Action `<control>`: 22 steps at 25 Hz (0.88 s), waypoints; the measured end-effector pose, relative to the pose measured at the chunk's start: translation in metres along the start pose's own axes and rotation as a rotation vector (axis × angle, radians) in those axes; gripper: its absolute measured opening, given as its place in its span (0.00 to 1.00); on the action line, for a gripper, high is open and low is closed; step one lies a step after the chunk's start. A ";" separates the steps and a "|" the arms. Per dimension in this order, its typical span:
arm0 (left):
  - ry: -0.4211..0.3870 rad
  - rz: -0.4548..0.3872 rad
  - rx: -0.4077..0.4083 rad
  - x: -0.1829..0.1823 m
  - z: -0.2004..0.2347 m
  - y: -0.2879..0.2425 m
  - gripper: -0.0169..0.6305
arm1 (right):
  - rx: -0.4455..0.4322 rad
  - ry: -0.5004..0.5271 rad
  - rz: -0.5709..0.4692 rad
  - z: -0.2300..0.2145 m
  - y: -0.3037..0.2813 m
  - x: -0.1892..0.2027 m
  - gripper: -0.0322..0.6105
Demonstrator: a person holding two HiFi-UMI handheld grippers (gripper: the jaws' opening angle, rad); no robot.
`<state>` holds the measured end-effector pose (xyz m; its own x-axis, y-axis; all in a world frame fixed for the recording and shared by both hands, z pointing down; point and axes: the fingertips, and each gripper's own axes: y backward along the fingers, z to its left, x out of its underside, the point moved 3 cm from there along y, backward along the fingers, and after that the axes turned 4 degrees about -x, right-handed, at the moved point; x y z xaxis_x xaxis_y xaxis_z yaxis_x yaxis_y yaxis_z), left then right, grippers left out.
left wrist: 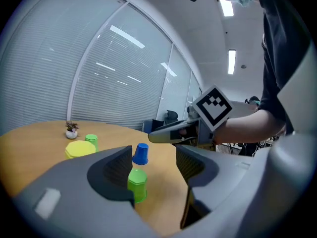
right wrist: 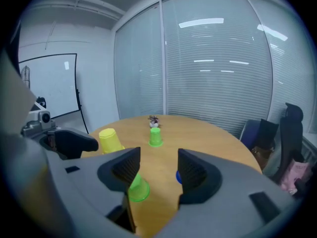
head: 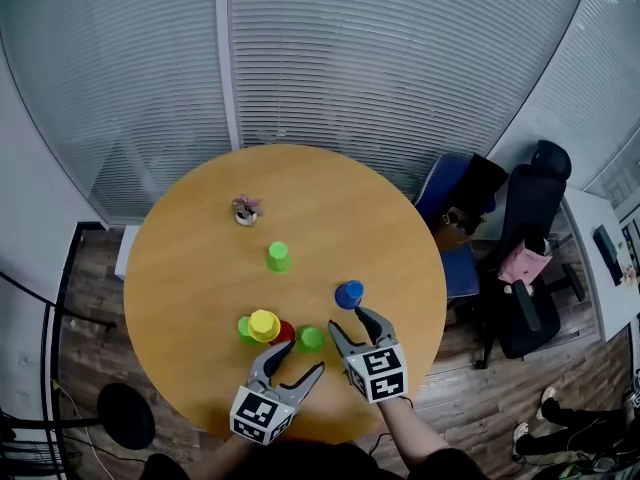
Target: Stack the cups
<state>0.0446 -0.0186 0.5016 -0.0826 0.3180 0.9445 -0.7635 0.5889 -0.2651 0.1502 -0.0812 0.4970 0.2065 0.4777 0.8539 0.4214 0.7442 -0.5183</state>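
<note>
Round wooden table (head: pixel 190 228), set before blinded glass walls (head: pixel 400 58), carried: one small plant (head: pixel 245 210); one green cup (head: pixel 278 257), inverted, alone mid-table; one blue cup (head: pixel 349 294), just beyond the right gripper (head: pixel 347 319); a near cluster of yellow cup (head: pixel 264 324), red cup (head: pixel 286 332) and two further green cups (head: pixel 311 339). Behind that cluster hovered the left gripper (head: pixel 294 359). Both grippers stood wide apart and held nothing.

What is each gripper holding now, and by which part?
Nothing is held. The left gripper and the right gripper both stand open and grip nothing.
</note>
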 end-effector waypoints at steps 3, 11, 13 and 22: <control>0.001 0.000 0.000 0.000 -0.010 -0.018 0.43 | 0.020 -0.004 0.019 -0.025 -0.001 0.014 0.40; 0.036 0.011 -0.094 0.007 -0.005 -0.049 0.43 | 0.002 0.023 0.075 -0.067 -0.035 0.039 0.40; 0.048 0.020 -0.112 0.012 -0.002 -0.055 0.43 | -0.010 0.035 0.089 -0.073 -0.046 0.042 0.40; 0.094 0.032 -0.154 0.017 0.013 -0.076 0.43 | -0.045 0.072 0.149 -0.093 -0.085 0.051 0.41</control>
<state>0.0932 -0.0681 0.5402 -0.0401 0.4023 0.9146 -0.6535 0.6819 -0.3286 0.2075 -0.1632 0.5891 0.3320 0.5449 0.7699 0.4204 0.6452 -0.6380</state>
